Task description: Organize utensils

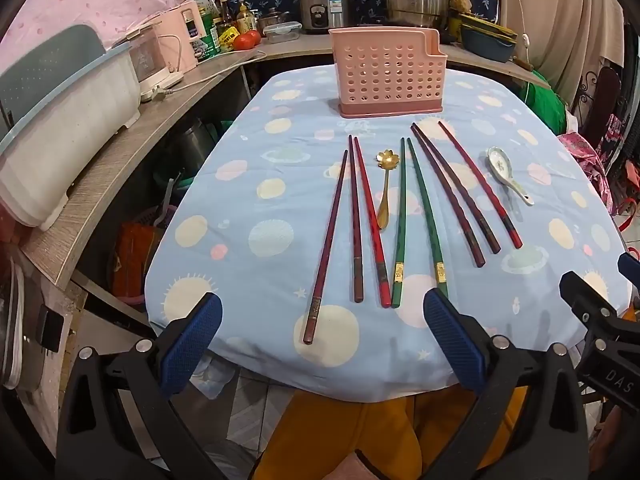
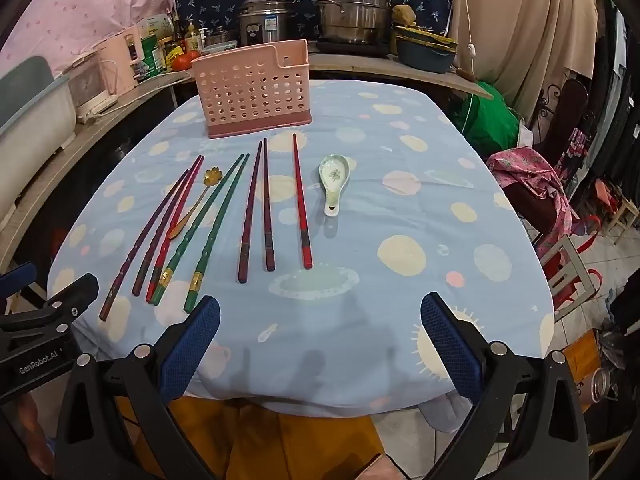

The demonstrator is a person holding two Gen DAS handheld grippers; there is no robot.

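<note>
Eight long lacquered chopsticks lie flat in a loose fan on the light-blue planet-print tablecloth (image 1: pixel 248 184): three dark red ones (image 1: pixel 358 220) on the left, a green pair with gold bands (image 1: pixel 400 224) in the middle, and three more dark red ones (image 1: pixel 460 196) on the right, their thin tips pointing toward the far end of the table. A small gold spoon with a flower-shaped bowl (image 1: pixel 386 188) rests between the left red group and the green pair. A white ceramic soup spoon with a green floral pattern (image 2: pixel 334 182) lies bowl-up just beside the rightmost chopstick, apart from it. Behind all of them, upright near the table's far edge, stands a pink perforated plastic utensil holder (image 1: pixel 386 78) on a darker pink base; nothing shows above its rim.

The left gripper (image 1: pixel 322 344) hovers at the near edge of the table, its blue-padded jaws spread wide with nothing between them. The right gripper (image 2: pixel 320 346) is likewise held at the near edge, jaws wide apart and holding nothing. Behind the table, a wooden counter (image 1: pixel 132 152) carries steel pots, bottles and tomatoes.
</note>
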